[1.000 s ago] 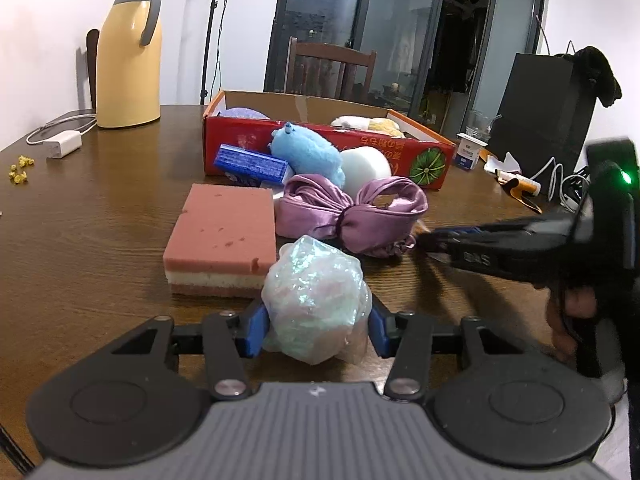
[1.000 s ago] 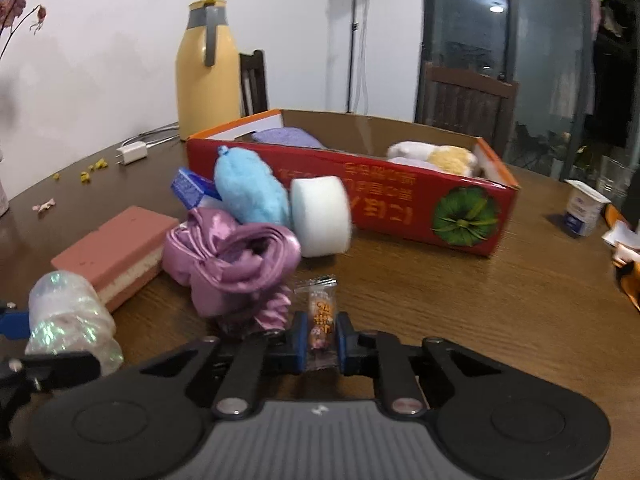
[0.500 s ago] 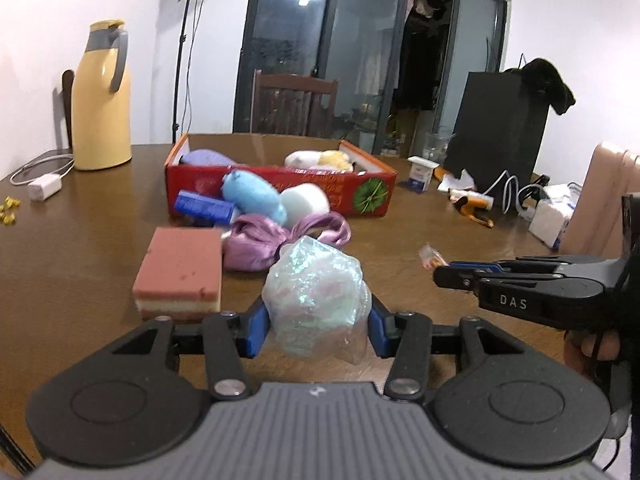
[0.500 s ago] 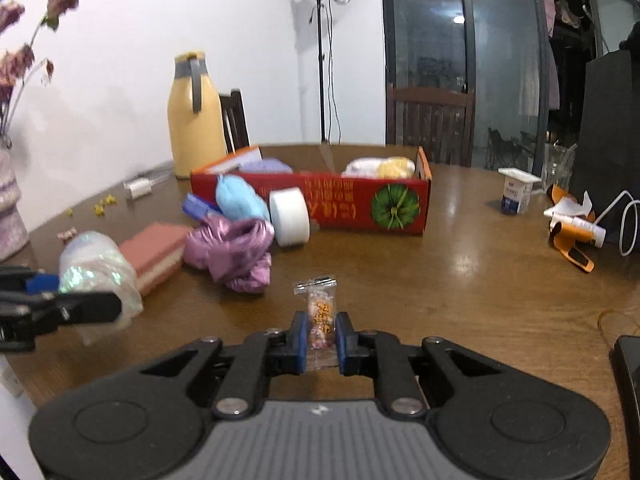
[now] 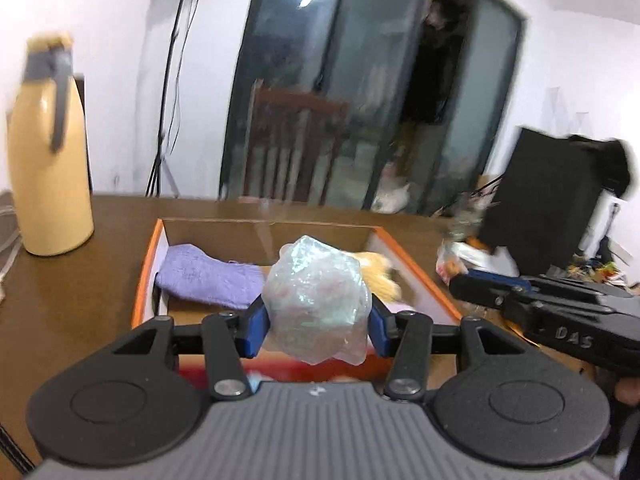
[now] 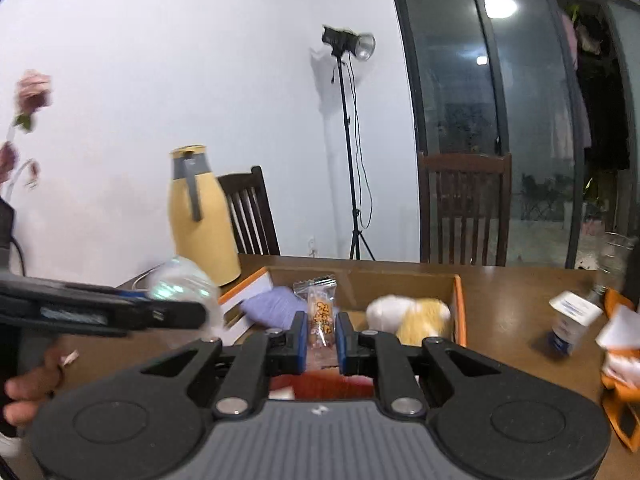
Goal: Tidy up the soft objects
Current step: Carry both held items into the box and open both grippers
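Note:
My left gripper is shut on an iridescent plastic ball and holds it above the open red cardboard box. Inside the box lie a purple cloth and a yellow-and-white plush. My right gripper is shut on a small clear candy packet over the same box, where the purple cloth and the plush show. The right gripper shows at the right of the left wrist view. The left gripper with the ball shows at the left of the right wrist view.
A yellow thermos stands on the brown table left of the box; it also shows in the right wrist view. A small white carton and orange items lie right of the box. Wooden chairs stand behind the table.
Both grippers have lifted from the table and moved forward over the red box, each still holding its object. The loose items in front of the box have dropped out of view.

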`<state>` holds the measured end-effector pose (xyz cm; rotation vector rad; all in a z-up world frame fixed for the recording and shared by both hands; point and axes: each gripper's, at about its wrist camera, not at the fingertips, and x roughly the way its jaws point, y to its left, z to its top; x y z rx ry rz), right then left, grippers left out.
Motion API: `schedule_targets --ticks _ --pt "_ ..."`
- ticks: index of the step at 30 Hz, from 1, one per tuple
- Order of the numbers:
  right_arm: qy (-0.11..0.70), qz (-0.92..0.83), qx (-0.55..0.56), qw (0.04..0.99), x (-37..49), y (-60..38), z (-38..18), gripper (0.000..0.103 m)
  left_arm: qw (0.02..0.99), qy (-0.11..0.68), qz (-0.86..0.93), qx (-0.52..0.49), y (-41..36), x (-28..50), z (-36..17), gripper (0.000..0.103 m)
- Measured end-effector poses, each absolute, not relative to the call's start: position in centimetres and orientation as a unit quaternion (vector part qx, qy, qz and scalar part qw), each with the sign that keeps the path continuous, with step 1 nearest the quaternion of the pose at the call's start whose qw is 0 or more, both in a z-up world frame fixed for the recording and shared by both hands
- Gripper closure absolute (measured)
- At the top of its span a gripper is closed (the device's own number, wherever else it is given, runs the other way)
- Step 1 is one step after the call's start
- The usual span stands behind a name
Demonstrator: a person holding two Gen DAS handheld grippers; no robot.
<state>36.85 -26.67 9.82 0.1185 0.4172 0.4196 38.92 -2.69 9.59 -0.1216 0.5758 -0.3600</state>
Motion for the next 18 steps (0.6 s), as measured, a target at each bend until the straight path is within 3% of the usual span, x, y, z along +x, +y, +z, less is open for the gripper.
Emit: schedule_targets --ticks 7,9,10,11,12,13,15,18 --pt "0.336 0.204 0.161 0.905 54.9 -24.8 6.9 0.089 0.921 0.363 -0.129 -0.049 -4.2 54.3 5.6 0.052" --pt "0.360 0.192 0.167 0.898 58.1 -24.0 5.5 0.089 0.916 0.379 -0.117 -0.058 -4.1 56.7 4.4 0.047" --pt "0.365 0.189 0.163 0.897 59.2 -23.6 5.0 0.089 0.913 0.386 -0.116 -0.056 -4.2 57.9 3.8 0.040" --pt "0.369 0.178 0.158 0.898 60.0 -23.3 4.6 0.086 0.911 0.391 -0.118 -0.053 -4.1 58.9 3.4 0.033" --pt "0.371 0.165 0.153 0.901 60.5 -22.9 4.2 0.084 0.909 0.396 -0.121 -0.048 -4.2 59.7 2.9 0.018" --pt "0.374 0.155 0.149 0.902 61.1 -22.7 3.9 0.083 0.908 0.399 -0.123 -0.044 -4.2 60.2 2.7 0.016" --pt "0.376 0.144 0.148 0.903 61.8 -22.6 3.6 0.066 0.906 0.402 -0.124 -0.046 -3.7 60.7 2.4 0.016" --pt "0.362 0.142 0.142 0.910 61.5 -22.9 3.6 0.058 0.910 0.387 -0.138 -0.056 -2.7 60.0 3.1 0.016"
